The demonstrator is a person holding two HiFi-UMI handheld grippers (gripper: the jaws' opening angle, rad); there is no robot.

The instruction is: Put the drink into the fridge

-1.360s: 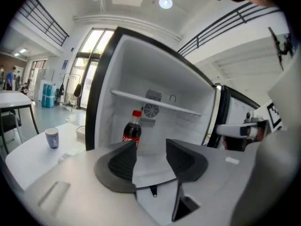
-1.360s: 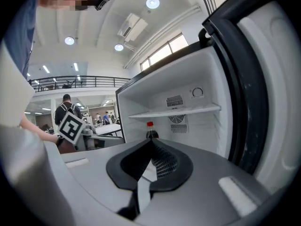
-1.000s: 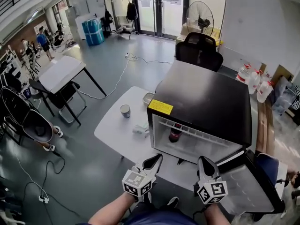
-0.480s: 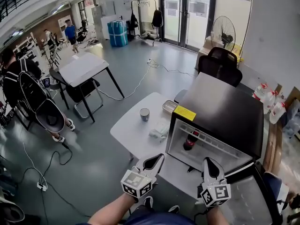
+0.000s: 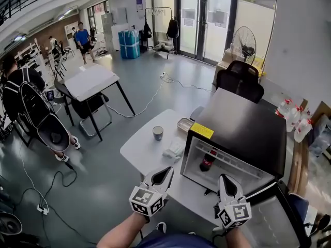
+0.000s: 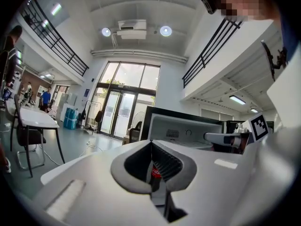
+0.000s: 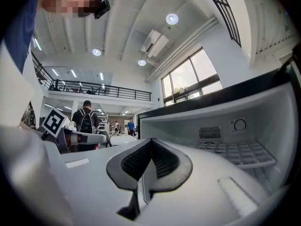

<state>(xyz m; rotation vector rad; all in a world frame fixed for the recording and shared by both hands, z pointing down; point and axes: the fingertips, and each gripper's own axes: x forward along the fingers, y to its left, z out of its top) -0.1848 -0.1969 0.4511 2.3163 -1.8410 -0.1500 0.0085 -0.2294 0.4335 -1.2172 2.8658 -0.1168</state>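
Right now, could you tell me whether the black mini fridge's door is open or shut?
Open: the black mini fridge has its door swung aside, exposing a dark cola bottle inside.

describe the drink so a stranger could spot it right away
Find the black mini fridge standing open on the white table. Inside, toward its left, stands the drink bottle: dark with a red label, unlike the small cup outside.

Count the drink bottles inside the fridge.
1: a dark bottle stands at the left inside the open fridge; its top may hide others further back.
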